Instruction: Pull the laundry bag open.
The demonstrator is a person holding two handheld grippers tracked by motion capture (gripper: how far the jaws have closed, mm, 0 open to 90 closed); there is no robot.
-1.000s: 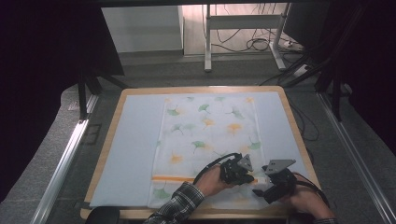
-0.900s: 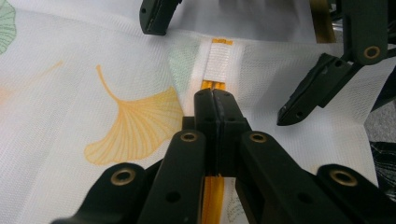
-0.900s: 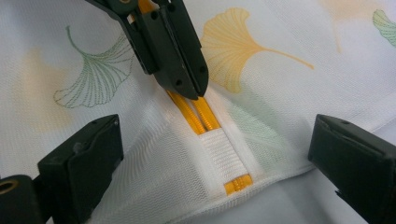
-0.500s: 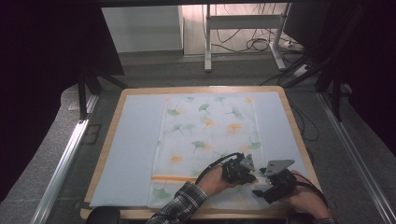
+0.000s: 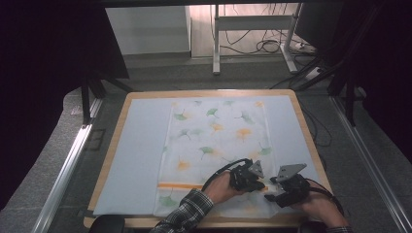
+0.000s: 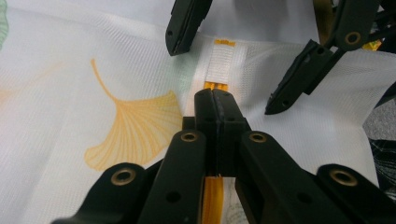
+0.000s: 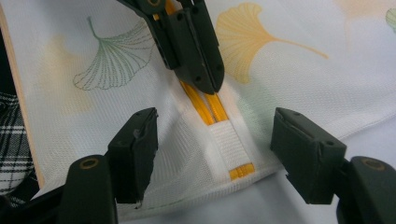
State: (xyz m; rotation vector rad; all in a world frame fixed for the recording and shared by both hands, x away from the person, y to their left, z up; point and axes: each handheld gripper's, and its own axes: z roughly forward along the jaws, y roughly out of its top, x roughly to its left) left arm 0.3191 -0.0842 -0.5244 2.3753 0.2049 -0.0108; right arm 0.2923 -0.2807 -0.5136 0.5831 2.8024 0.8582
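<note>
A white mesh cloth (image 5: pixel 218 141) printed with ginkgo leaves lies flat on the table, with an orange zipper (image 7: pixel 205 107) running across its near end. My left gripper (image 6: pixel 215 95) is shut on the zipper, close to where it ends in a white tape tab (image 7: pixel 229 142). My right gripper (image 7: pixel 219 154) faces the left gripper (image 7: pixel 205 77) and stands open astride that tab. Its jaws have just been closing, and the tab lies between them untouched. In the high view both grippers, left (image 5: pixel 262 186) and right (image 5: pixel 271 195), meet at the cloth's near right corner.
The cloth rests on a pale blue mat (image 5: pixel 141 155) over a wooden board (image 5: pixel 311 145). A plaid sleeve (image 5: pixel 184 216) comes in from the bottom. Metal rails (image 5: pixel 68 170) flank the table, and a stand with cables (image 5: pixel 252 43) is on the floor beyond.
</note>
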